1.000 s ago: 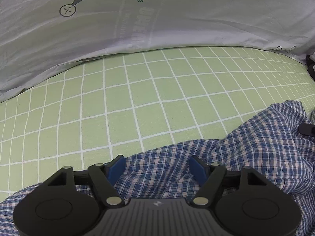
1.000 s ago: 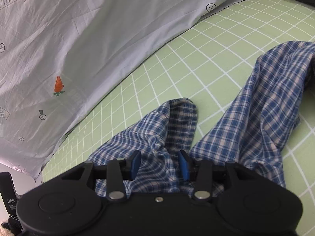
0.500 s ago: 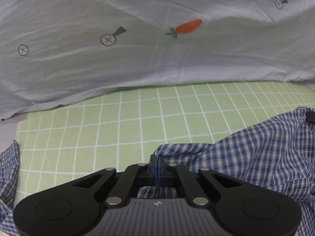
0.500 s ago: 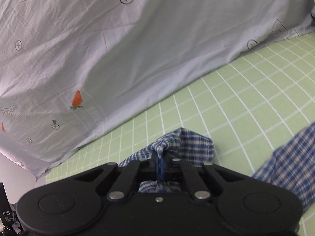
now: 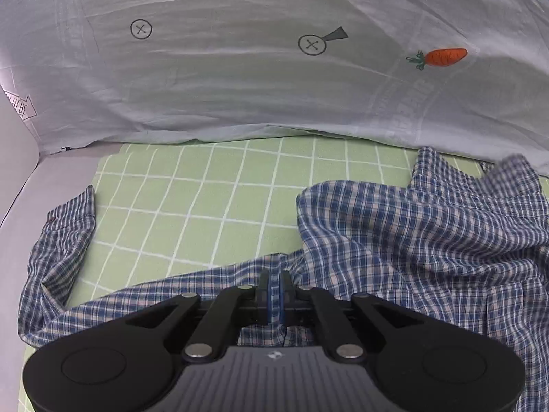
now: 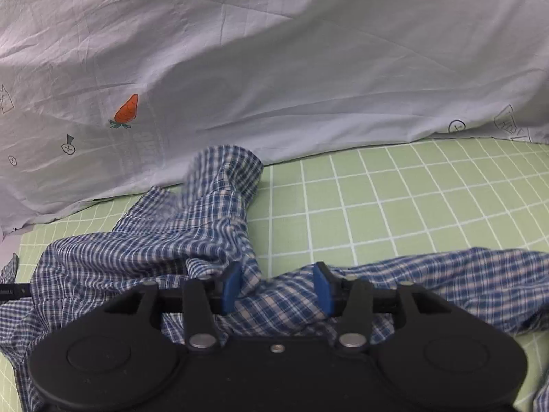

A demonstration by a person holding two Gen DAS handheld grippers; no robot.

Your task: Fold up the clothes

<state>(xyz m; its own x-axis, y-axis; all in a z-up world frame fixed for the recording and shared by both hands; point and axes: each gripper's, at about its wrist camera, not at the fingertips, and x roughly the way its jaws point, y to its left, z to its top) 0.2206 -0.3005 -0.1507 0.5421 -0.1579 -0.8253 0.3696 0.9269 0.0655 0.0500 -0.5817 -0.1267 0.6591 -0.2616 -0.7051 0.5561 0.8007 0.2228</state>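
1. The left tongs (image 5: 273, 290) are pressed together on a pinch of the checked shirt (image 5: 429, 240) — a thin fold of cloth stands up between the blue pads. The right tongs (image 6: 277, 288) are spread wide, with shirt cloth lying loose between the pads and nothing gripped.

2. The shirt lies rumpled on the green squared sheet (image 5: 206, 199), just in front of the grey quilt (image 5: 240, 68) with its carrot print. One sleeve trails off to the left edge of the bed; another end bunches up against the quilt (image 6: 226, 171).

3. My reading: the shirt is being spread or shifted, not yet creased into a neat fold — one side held, the other free.

4. The next move likely calls for the right tongs to close on an edge, so both can pull the cloth flat. Watch for the sleeve dragging.
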